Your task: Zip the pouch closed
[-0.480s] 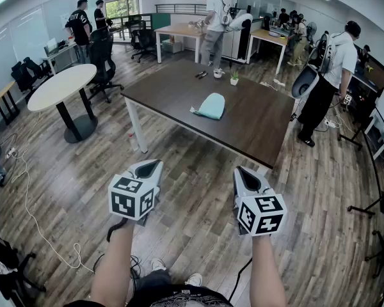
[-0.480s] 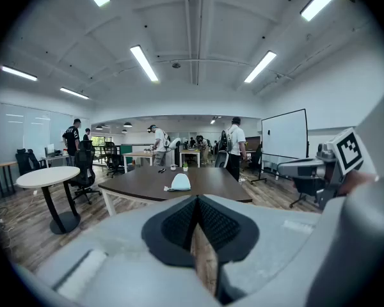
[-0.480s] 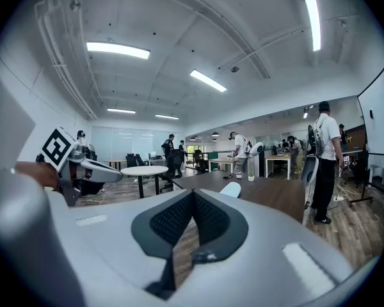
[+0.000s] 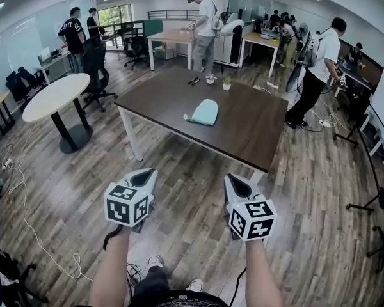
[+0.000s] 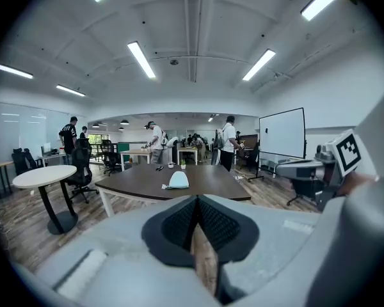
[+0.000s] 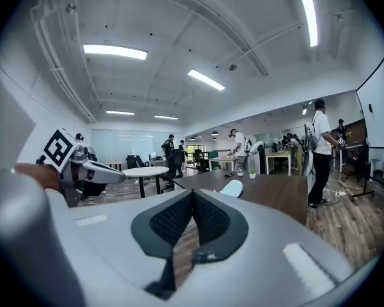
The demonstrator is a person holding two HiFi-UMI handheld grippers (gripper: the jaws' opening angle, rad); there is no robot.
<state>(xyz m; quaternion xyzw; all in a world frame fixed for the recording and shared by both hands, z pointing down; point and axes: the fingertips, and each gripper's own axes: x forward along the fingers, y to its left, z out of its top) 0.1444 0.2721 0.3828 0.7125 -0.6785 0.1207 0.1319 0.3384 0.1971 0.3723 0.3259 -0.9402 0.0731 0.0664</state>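
Approaching is judged the step in hand: left tool (image 4: 146, 176) and right tool (image 4: 234, 183) are held clenched, empty, well apart from the pouch (image 4: 205, 112) on the bench (image 4: 173, 98); next, it must be reached, tools opened

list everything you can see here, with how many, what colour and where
light teal fabric pouch: one, teal, middle of big table
dark brown rectangular table with white legs: one, ahead of the person
small green potted plant: one, table's far edge
small white container: one, beside plant
round white table: one, left of big table
black office chairs: at least two, far left
white whiteboard: one, right side
standing people: several, back of room
left gripper: one, grey, lower left, fingers shut, empty
right gripper: one, grey, lower right, fingers shut, empty
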